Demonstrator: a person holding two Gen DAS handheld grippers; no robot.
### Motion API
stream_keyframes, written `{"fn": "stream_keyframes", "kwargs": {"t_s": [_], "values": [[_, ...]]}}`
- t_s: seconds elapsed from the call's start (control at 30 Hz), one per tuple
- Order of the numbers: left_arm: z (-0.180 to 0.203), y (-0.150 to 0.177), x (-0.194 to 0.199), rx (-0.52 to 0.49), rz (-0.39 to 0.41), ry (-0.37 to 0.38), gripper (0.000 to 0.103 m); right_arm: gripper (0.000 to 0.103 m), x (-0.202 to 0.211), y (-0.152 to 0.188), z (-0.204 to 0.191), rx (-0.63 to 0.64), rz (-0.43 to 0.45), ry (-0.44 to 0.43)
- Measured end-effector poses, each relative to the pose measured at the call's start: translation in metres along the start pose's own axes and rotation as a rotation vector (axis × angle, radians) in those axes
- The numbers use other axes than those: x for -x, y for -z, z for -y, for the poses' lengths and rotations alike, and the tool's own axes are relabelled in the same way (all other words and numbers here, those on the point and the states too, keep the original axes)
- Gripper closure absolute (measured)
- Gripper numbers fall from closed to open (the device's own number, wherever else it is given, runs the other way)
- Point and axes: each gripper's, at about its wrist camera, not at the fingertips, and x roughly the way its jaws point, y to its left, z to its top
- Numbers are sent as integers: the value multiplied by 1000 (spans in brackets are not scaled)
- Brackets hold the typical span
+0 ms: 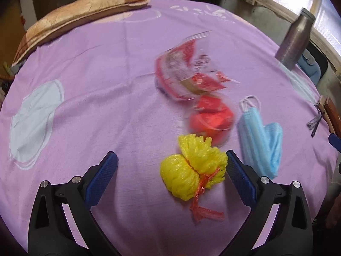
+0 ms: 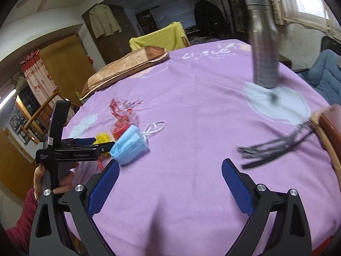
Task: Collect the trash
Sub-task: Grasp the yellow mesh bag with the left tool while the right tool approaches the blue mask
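Observation:
A yellow foam net tied with red ribbon (image 1: 192, 171) lies on the purple sheet, between my left gripper's (image 1: 170, 164) open fingers, close to the right finger. Beyond it lie a red wrapper in clear plastic (image 1: 211, 117) and a red-and-clear plastic package (image 1: 185, 72), both blurred. A blue face mask (image 1: 260, 134) lies to the right. In the right wrist view my right gripper (image 2: 170, 171) is open and empty over bare sheet; the mask (image 2: 130, 145), the red trash (image 2: 121, 123) and the left gripper (image 2: 85, 145) sit at its left.
A steel bottle (image 2: 264, 42) stands at the far right of the bed (image 2: 191, 98). A brown pillow (image 2: 125, 68) lies at the far edge. A black tassel-like item (image 2: 275, 145) and a wooden edge (image 2: 328, 132) are at the right.

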Motion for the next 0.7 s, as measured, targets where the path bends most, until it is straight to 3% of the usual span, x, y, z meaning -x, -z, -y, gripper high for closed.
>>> {"fn": "stream_keyframes", "kwargs": {"t_s": [0.33,0.47,0.7], "values": [[-66,5,6,79,14,-144,6,8,-45,-12,-36,62,-63,-71],[-63,6,6,74,19,-184,6,8,-62,-17,-53,88,-92,-90],[-63,5,5,83,16,-177,5,8,-88,-15,-82,181,-168,-60]]}}
